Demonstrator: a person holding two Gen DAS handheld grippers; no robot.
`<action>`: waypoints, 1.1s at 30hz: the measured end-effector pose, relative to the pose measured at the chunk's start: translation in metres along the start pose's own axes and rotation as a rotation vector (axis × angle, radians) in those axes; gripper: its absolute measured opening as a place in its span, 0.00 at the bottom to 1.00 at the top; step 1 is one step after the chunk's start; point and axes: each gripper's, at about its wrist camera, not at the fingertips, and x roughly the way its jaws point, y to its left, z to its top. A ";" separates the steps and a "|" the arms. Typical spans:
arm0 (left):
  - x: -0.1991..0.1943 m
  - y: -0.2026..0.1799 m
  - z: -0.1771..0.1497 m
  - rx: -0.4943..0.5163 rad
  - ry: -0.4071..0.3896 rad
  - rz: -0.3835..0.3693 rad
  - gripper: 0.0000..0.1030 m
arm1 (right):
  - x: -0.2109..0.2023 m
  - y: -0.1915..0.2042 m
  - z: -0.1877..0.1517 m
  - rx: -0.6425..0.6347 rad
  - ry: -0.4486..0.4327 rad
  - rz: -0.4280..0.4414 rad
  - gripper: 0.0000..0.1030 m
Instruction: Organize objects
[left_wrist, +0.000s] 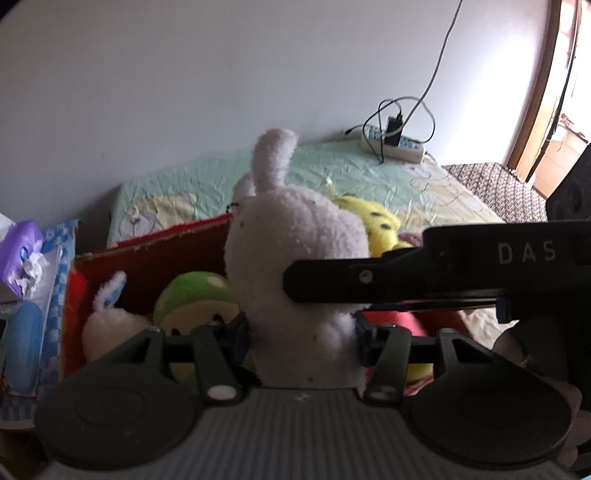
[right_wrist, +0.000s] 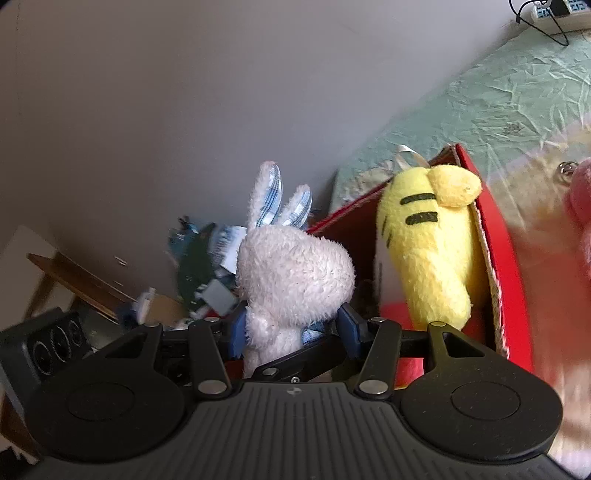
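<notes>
Over red box (left_wrist: 155, 254): L gripper (left_wrist: 301, 332) clamps white bunny (left_wrist: 295, 240), R gripper (right_wrist: 291, 332) clamps checked-ear bunny (right_wrist: 291, 273)

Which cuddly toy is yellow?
The striped plush in the red box. It alone is yellow with black stripes; the big bunny is white and the round toy green.
</notes>
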 end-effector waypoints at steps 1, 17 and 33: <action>0.004 0.001 0.000 -0.003 0.009 -0.001 0.53 | 0.003 0.000 0.000 0.001 0.006 -0.015 0.53; 0.031 0.016 -0.005 -0.028 0.068 -0.003 0.60 | -0.005 0.000 0.002 -0.037 -0.015 -0.093 0.55; 0.025 0.017 -0.009 -0.007 0.085 0.010 0.62 | 0.031 0.010 0.005 -0.233 -0.030 -0.242 0.35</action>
